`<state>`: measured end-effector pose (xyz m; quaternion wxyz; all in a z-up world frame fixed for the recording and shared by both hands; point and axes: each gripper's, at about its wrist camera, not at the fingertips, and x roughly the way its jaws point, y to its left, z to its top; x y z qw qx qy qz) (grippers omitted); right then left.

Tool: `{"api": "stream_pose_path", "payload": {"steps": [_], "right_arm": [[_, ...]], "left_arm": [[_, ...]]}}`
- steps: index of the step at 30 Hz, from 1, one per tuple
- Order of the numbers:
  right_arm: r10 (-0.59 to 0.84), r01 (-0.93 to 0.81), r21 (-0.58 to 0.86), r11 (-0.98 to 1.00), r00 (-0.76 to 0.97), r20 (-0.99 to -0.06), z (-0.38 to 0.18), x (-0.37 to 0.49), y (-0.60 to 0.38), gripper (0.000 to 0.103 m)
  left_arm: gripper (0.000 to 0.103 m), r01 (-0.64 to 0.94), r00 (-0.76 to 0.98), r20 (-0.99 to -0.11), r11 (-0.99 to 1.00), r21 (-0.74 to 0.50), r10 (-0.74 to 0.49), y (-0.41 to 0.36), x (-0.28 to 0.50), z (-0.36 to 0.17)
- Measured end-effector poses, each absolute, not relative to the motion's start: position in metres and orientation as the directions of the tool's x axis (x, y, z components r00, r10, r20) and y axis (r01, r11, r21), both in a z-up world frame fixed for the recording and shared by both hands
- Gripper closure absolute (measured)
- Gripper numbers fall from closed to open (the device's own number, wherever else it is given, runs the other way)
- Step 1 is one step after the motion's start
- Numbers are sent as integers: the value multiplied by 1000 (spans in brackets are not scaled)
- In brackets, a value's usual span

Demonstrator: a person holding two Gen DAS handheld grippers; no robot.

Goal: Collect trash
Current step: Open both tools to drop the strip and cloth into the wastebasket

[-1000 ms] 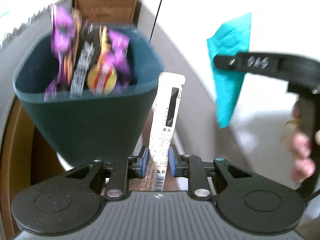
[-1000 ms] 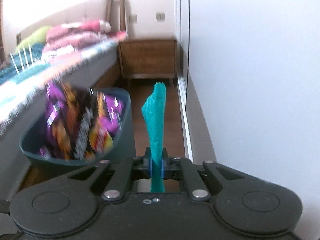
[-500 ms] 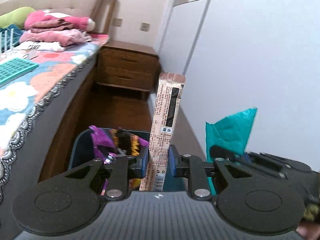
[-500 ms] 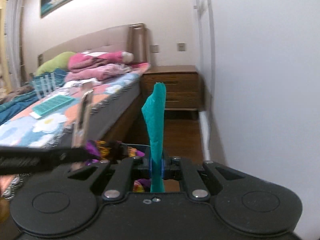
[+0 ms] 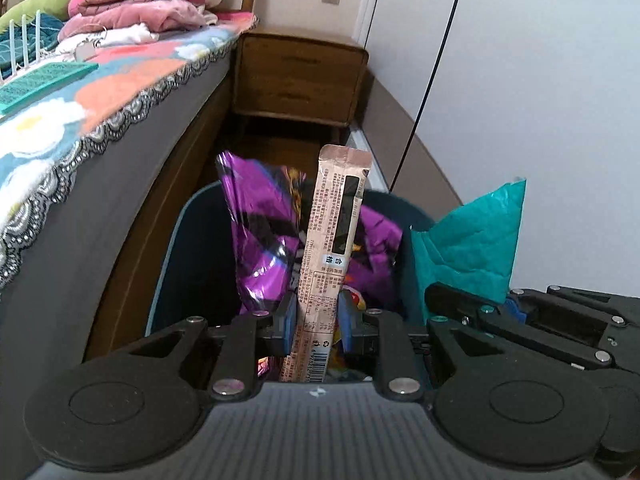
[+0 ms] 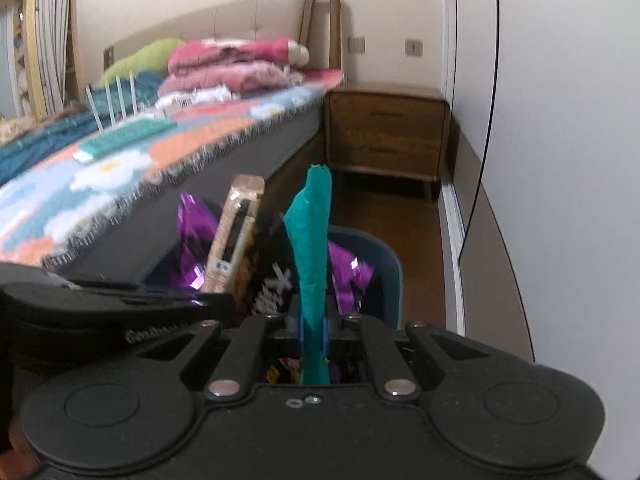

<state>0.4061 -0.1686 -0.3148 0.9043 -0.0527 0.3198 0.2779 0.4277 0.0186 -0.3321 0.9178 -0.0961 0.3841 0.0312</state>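
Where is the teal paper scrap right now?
The teal paper scrap stands clamped in the right gripper, above the bin, beside the left gripper's tan wrapper.

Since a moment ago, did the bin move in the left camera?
Cannot tell. The bin sits lower against the nightstand now, but the camera itself swung.

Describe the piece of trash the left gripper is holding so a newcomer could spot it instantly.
Beside the bed stands a dark teal bin stuffed with purple snack bags. Above it, the left gripper clamps a long beige wrapper upright: narrow, pale, finely printed, unlike the crumpled teal paper beside it.
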Motion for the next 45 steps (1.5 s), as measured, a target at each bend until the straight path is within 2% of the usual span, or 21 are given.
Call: {"api": "stream_pose_path", "payload": {"steps": [6, 17, 25, 30, 35, 38, 40, 45], "right_arm": [[466, -550, 88, 830, 598, -653, -333, 408, -166, 94], [453, -585, 56, 809, 561, -693, -341, 401, -164, 80], [449, -585, 45, 810, 568, -690, -337, 399, -173, 56], [472, -593, 58, 803, 575, -668, -328, 393, -182, 52], [489, -590, 76, 804, 582, -650, -317, 386, -188, 38], [479, -589, 67, 805, 581, -658, -314, 387, -186, 35], [483, -597, 64, 800, 578, -658, -311, 387, -184, 16], [497, -617, 42, 786, 590, -636, -298, 382, -178, 14]], "left_arm": [[82, -138, 653, -758, 980, -139, -16, 26, 442, -351], [82, -149, 545, -838, 980, -133, -31, 29, 452, -373], [79, -128, 539, -841, 982, -136, -47, 26, 443, -367], [61, -120, 572, -819, 982, -145, -51, 27, 432, -353], [57, -116, 590, -806, 983, -142, -46, 28, 420, -338], [39, -129, 609, -793, 984, -125, -21, 30, 413, -329], [38, -119, 626, -779, 985, -127, -25, 33, 408, -320], [38, -113, 658, -753, 988, -108, -7, 39, 398, -301]]}}
